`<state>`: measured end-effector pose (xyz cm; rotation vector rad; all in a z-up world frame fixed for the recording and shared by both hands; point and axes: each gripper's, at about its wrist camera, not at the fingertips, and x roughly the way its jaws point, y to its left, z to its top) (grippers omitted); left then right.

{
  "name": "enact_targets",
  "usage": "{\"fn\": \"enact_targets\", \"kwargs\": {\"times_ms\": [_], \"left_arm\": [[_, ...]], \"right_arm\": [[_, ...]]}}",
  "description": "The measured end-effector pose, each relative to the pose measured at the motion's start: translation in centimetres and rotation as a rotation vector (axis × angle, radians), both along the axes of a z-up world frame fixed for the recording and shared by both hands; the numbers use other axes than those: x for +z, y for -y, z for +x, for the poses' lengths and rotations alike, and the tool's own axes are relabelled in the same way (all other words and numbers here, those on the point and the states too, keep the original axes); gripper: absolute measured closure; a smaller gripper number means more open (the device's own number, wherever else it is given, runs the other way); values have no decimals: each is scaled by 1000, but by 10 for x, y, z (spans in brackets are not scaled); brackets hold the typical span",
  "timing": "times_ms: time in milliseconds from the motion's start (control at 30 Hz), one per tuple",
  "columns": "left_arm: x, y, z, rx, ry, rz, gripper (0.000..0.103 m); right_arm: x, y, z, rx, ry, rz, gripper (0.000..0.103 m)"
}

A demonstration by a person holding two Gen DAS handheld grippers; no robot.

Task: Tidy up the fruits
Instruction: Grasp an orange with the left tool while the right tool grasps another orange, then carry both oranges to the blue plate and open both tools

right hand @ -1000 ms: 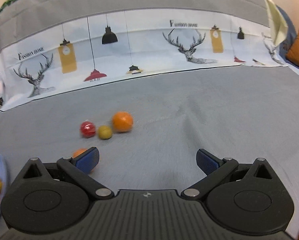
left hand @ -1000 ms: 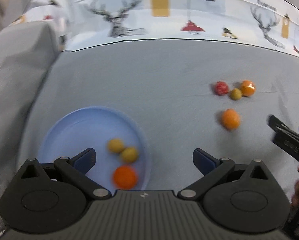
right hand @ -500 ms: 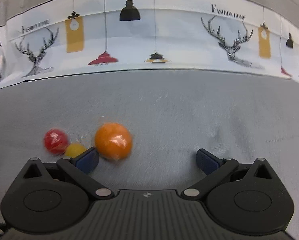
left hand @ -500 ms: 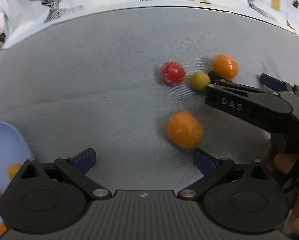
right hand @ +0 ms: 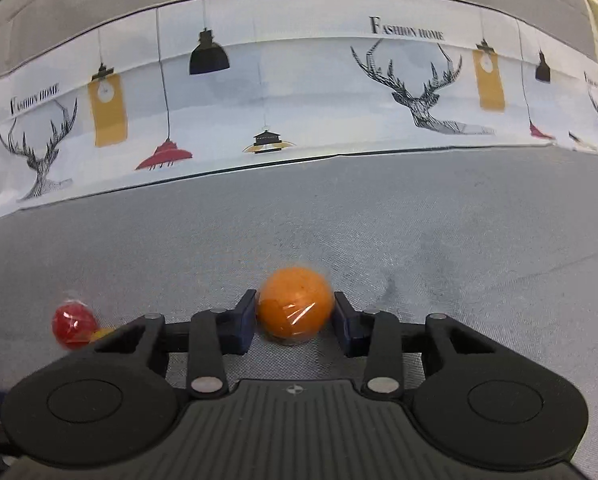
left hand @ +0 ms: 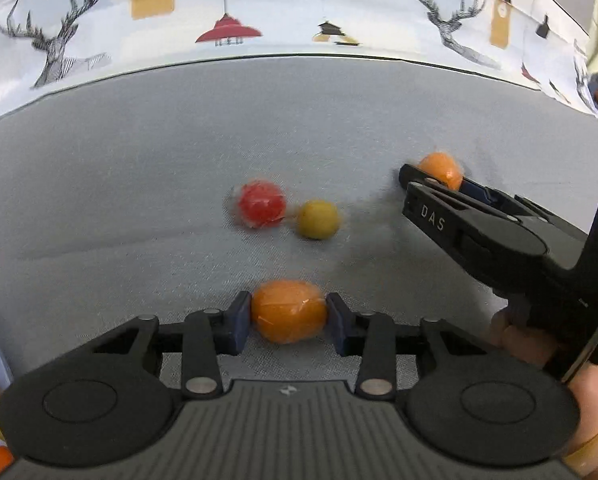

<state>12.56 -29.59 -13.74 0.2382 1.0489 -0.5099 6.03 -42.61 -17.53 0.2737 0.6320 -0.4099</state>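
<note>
Left wrist view: left gripper [left hand: 289, 318], jaws just closing, is clamping a glossy film-wrapped orange [left hand: 289, 311] on the grey cloth [left hand: 139, 200]; right gripper [right hand: 295, 322] is likewise gripping another orange [right hand: 295, 306].

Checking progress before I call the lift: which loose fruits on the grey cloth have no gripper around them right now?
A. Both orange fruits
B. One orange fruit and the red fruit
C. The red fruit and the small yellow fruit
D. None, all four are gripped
C: the round red fruit and small yellow round fruit lie free side by side, while the left gripper and right gripper each close around a round orange fruit.
</note>
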Motion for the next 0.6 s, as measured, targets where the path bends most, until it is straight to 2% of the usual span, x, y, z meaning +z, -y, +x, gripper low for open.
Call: {"fn": "enact_targets", "kwargs": {"times_ms": [167, 267, 367, 467, 600], "left_arm": [[9, -4, -6, 8, 22, 54, 59], [27, -23, -16, 13, 51, 85, 59], [49, -54, -33, 17, 58, 108, 59], [74, -91, -56, 25, 65, 129, 59], [106, -144, -91, 55, 88, 157, 59]], "right_arm": [[1, 5, -8, -46, 31, 13, 63], [10, 4, -16, -94, 53, -34, 63], [29, -4, -30, -129, 75, -86, 63], [59, -20, -46, -139, 114, -81, 62], [98, -67, -85, -42, 160, -31, 62]]}}
